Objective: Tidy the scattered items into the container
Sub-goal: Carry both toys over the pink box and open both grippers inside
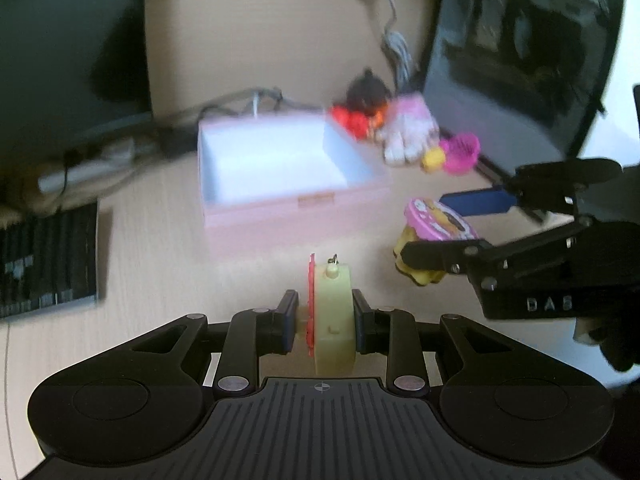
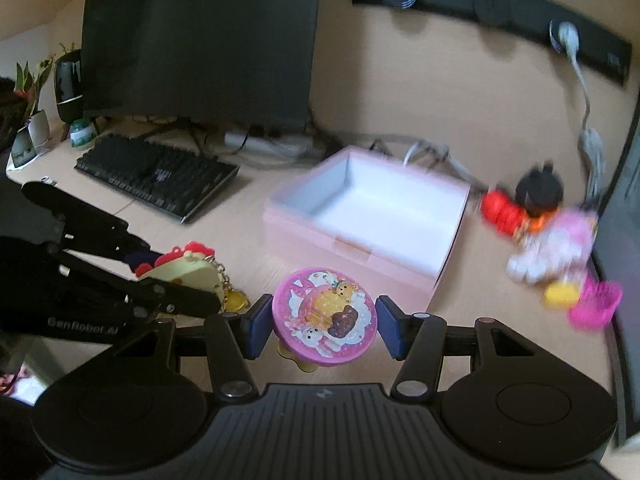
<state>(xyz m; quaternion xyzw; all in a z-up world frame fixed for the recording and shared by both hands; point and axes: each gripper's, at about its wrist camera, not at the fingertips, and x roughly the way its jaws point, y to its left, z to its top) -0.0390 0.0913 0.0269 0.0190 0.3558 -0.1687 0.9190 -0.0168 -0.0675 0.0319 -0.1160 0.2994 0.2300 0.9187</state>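
Observation:
My left gripper is shut on a pale yellow chick-shaped keychain toy with a red comb, held edge-on; it also shows in the right wrist view. My right gripper has its blue pads on either side of a round pink toy with cartoon animals on top; a small gap shows on the right side. That toy shows in the left wrist view. The open pink box, white inside, stands just beyond both grippers and also shows in the right wrist view.
A pile of toys lies right of the box: a red and black plush, a pink-white plush, and a magenta and yellow toy. A black keyboard, a monitor, and cables stand at the back left.

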